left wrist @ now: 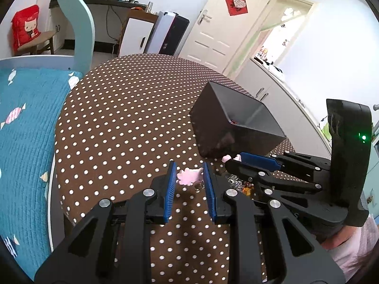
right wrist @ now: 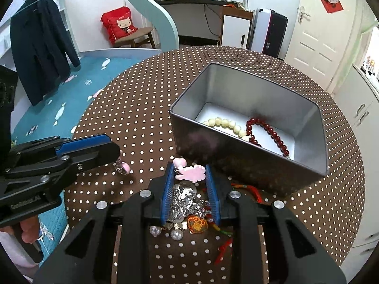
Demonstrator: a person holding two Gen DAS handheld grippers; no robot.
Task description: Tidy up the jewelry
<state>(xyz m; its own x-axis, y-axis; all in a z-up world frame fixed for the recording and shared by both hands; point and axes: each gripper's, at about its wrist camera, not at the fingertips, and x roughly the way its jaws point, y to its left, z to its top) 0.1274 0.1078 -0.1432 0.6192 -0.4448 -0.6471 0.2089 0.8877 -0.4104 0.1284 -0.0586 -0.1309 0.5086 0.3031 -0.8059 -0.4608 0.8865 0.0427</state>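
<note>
Table: a round table (right wrist: 142, 99) in a brown cloth with white dots carries everything.
Tin: a grey rectangular metal tin (right wrist: 236, 156), open on top, stands right of the table's middle; in the left wrist view the tin (left wrist: 213, 120) shows its dark outer walls.
In the tin: a cream bead bracelet (right wrist: 223, 124) and a dark red bead bracelet (right wrist: 267, 132) lie on its floor, touching each other.
Left gripper: the left gripper (left wrist: 189, 177) has its blue pads spread, a pink charm (left wrist: 190, 177) lying between them near the tips.
Right gripper: the right gripper (right wrist: 189, 179) is spread too, over a heap of silver trinkets (right wrist: 184, 201) just before the tin's near wall.
Pink hair clip: the pink hair clip (right wrist: 190, 172) lies between the right fingertips, at the heap's far edge.
Small pieces: an orange embroidered charm (right wrist: 197, 224), pearl beads (right wrist: 176, 234) and a red cord (right wrist: 253, 190) lie toward the table's near edge.
</note>
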